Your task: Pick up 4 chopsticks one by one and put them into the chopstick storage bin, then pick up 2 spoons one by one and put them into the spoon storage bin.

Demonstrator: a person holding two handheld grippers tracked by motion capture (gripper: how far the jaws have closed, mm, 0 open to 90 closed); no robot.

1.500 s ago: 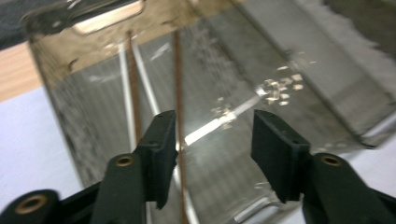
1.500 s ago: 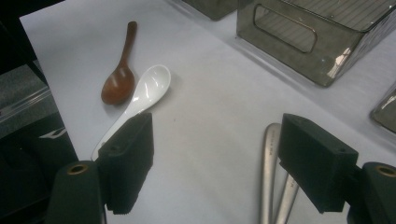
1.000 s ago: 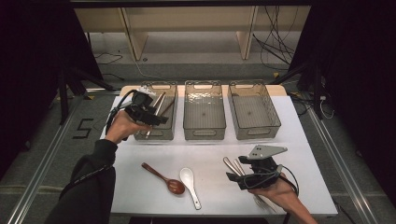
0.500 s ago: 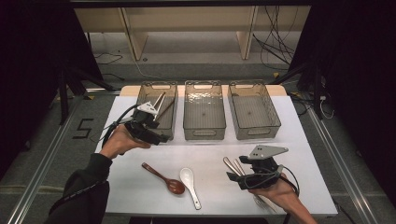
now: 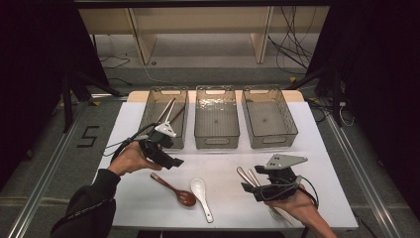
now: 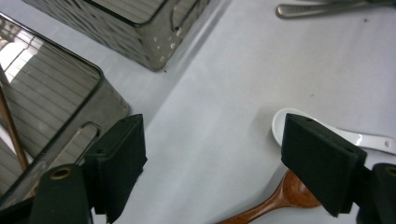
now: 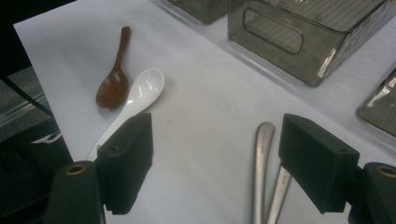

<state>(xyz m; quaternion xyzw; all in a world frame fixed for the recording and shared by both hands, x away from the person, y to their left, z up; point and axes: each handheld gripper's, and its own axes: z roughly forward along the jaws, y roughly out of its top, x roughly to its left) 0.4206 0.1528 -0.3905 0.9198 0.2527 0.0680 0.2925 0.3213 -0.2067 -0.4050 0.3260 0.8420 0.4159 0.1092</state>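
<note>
A dark reddish-brown wooden spoon (image 5: 173, 189) with a glossy oval bowl lies on the white table (image 5: 124, 124) just beside a white ceramic soup spoon (image 5: 202, 195), below the left hand-held gripper (image 5: 171, 161), whose jaws have just been opening and stand wide with nothing between them. The left gripper view shows grain on the spoon's bowl; the high view shows its whole handle. The right hand-held gripper (image 7: 215, 163) gapes empty above two steel utensil handles (image 7: 261, 158).

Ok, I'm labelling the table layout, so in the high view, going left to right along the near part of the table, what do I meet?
Left gripper → wooden spoon → white spoon → metal cutlery handles → right gripper.
</note>
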